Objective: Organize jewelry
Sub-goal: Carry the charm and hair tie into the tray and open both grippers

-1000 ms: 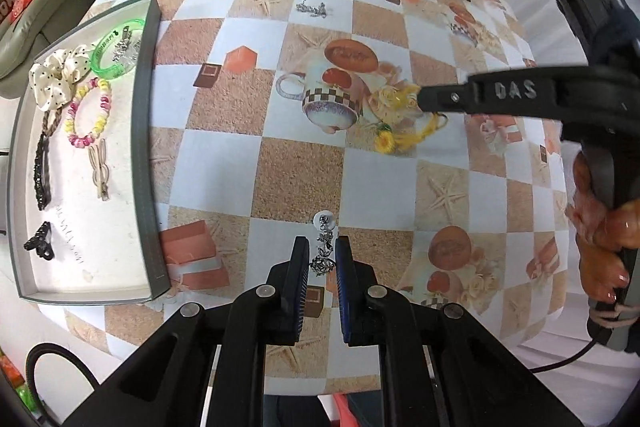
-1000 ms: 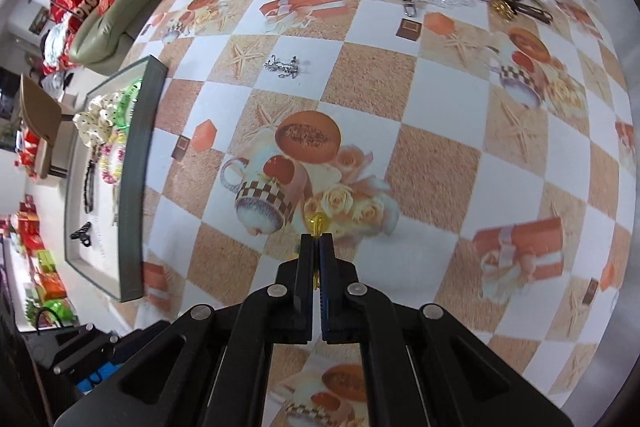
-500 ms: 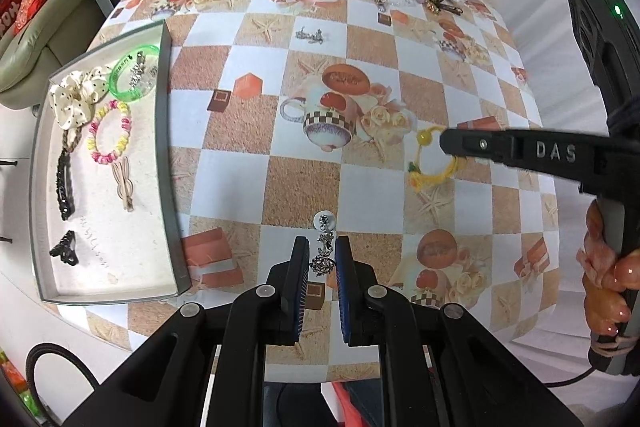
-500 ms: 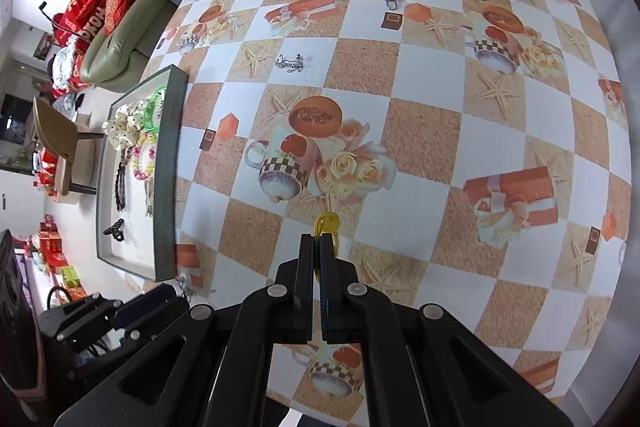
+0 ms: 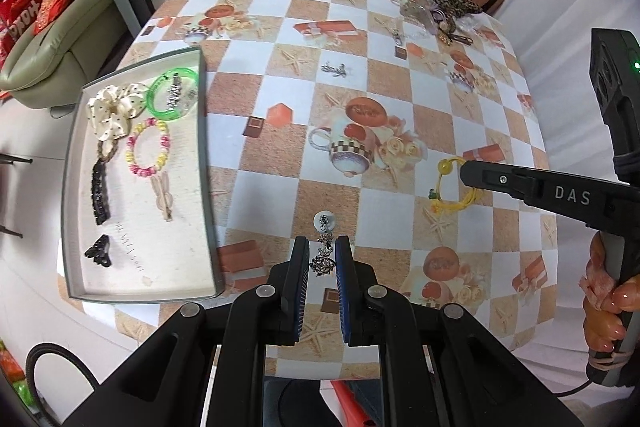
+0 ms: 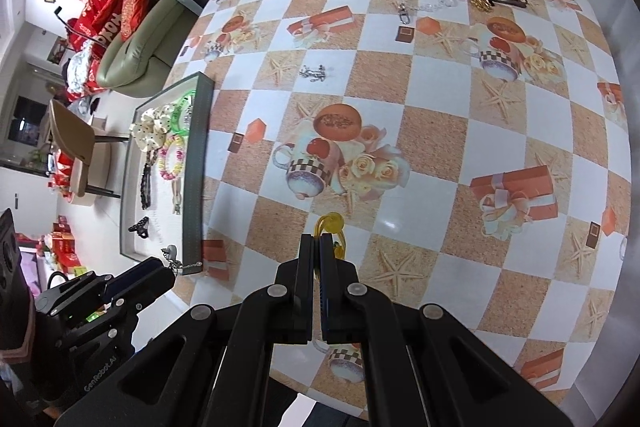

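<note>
Left wrist view: left hand-held gripper (image 5: 322,253), pointing steeply down, jaws closed on a silver drop earring (image 5: 324,247); the earring's long axis runs along the fingers, its round white stud end jutting past the tips, clear of the table (image 5: 400,99).
Grey tray (image 5: 204,167): lies to the left of this gripper, near, on the table's left edge. Contents: cream polka-dot scrunchie (image 5: 113,109), green bangle (image 5: 175,99), pink-and-yellow bead bracelet (image 5: 148,149), black hair clips, a beige clip. Bare floor remains at its near end.
Right hand-held gripper (image 6: 316,247): jaws pinched fully together on a yellow cord bracelet (image 6: 331,225), which dangles below the tips, off the table. It sits further right, well apart from the tray.
Judgement: the left hand is nearer the tray; a leftward carry should deliver first.
Unsorted: small silver piece (image 5: 334,68) mid-table; accessory heap (image 5: 444,13) at the far right corner.
</note>
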The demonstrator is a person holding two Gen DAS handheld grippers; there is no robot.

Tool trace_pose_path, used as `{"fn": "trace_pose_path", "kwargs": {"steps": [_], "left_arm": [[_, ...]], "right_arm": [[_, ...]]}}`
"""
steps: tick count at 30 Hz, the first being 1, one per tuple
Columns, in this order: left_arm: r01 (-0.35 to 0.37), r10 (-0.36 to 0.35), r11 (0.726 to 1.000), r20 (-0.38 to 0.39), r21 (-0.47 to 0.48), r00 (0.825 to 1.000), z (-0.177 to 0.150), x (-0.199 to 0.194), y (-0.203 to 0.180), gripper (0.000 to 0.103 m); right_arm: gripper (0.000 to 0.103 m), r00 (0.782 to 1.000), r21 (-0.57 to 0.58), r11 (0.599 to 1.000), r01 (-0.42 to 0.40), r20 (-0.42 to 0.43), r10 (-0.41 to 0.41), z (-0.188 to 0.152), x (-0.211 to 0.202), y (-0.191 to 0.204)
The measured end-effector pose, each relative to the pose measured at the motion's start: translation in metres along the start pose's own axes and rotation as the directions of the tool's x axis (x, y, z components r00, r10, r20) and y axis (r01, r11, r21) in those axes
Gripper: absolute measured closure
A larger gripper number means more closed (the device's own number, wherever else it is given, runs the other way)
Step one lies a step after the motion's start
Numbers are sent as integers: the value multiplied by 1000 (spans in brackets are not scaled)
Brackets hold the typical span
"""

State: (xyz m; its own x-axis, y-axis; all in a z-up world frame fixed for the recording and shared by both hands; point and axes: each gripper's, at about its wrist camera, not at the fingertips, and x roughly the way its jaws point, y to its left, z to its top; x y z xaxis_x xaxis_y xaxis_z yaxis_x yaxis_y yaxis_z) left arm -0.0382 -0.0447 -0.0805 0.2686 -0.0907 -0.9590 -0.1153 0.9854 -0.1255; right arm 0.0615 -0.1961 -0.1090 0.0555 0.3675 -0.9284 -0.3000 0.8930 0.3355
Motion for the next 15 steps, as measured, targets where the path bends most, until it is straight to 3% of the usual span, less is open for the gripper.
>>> {"fn": "trace_pose_path", "kwargs": {"steps": [15], "left_arm": [[14, -14, 999, 21, 30, 1000, 9, -9, 38, 85]], "right_arm": [[101, 999, 34, 999, 7, 50, -9, 3, -2, 32]]}}
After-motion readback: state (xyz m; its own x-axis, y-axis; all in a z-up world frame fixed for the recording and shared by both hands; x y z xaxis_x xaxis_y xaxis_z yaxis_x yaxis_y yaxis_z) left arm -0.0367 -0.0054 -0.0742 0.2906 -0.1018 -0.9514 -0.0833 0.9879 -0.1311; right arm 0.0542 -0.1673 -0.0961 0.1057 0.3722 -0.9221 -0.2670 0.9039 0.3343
